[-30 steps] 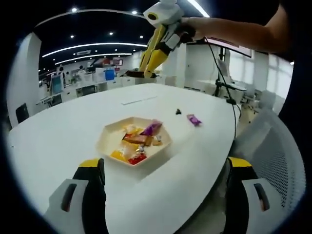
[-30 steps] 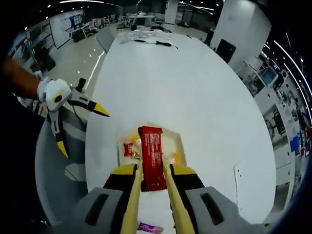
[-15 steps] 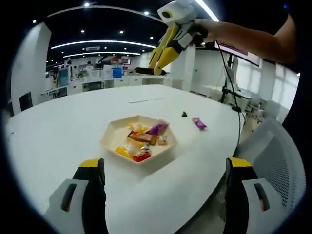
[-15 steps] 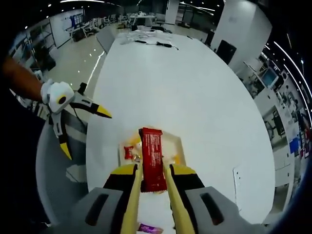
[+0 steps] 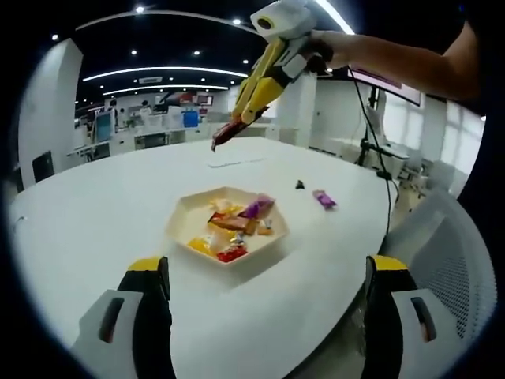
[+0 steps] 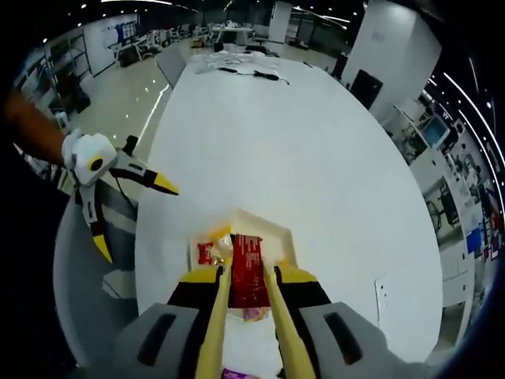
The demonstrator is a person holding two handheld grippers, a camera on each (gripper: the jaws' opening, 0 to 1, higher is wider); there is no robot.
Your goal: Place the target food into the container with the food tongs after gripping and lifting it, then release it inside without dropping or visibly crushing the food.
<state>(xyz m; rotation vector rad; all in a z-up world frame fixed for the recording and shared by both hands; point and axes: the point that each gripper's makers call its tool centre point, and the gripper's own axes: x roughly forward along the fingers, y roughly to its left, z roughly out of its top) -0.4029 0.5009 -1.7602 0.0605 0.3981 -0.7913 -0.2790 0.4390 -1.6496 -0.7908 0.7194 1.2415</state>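
Right gripper view: my right gripper (image 6: 246, 288) pinches the red snack bar (image 6: 248, 268) above the tray (image 6: 286, 237), poised to drop it in, while my left gripper (image 5: 260, 332) waits wide open, empty.

Each tool (image 6: 245, 294) has yellow-tipped black jaws on a grey body.

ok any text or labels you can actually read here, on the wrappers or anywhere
Nothing is legible.
Red snack bar wrapper held in the right gripper: light print down its length, too blurred to read.
Small wrapped sweets in the cream hexagonal tray: too small to read.
Purple wrapped sweet on the white oval table: no readable print.
Coloured signs on the far office wall: blurred.
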